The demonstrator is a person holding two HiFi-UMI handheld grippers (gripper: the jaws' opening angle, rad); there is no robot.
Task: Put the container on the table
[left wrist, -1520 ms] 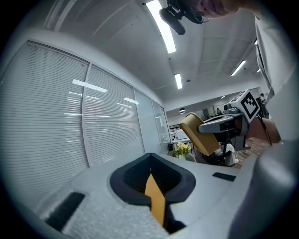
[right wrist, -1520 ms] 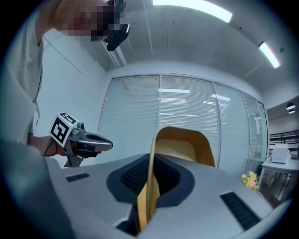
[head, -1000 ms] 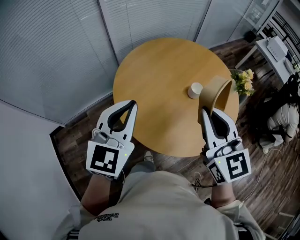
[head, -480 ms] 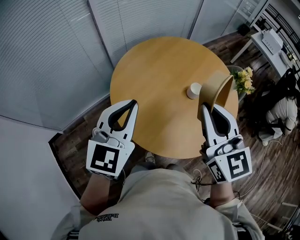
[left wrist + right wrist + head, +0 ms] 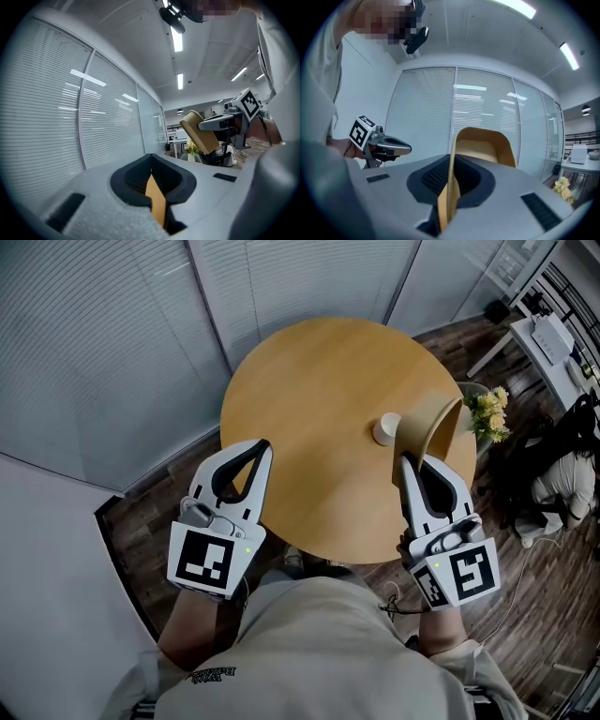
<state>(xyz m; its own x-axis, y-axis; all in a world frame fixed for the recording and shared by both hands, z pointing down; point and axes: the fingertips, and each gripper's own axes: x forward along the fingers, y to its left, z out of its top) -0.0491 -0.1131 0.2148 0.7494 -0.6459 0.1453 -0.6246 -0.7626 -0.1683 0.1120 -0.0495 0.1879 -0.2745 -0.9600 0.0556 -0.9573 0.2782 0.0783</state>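
A tan paper container [image 5: 429, 427] hangs tipped on its side over the right part of the round wooden table [image 5: 319, 399], its mouth facing right. My right gripper [image 5: 409, 463] is shut on its rim from the near side. In the right gripper view the container [image 5: 480, 145] rises just beyond the jaws, with its wall pinched between them [image 5: 451, 161]. My left gripper [image 5: 262, 448] is shut and empty, held at the table's near left edge. In the left gripper view its jaws [image 5: 151, 161] meet, and the container [image 5: 199, 132] shows far right.
A small white cup [image 5: 386, 428] stands on the table just left of the container. Yellow flowers [image 5: 487, 411] sit beside the table's right edge. Blinds on a glass wall [image 5: 112, 334] run behind. A white desk [image 5: 548, 338] and bags [image 5: 558, 474] lie at the right.
Almost nothing has changed. Both grippers and the container keep their places; only the head view has drifted slightly.
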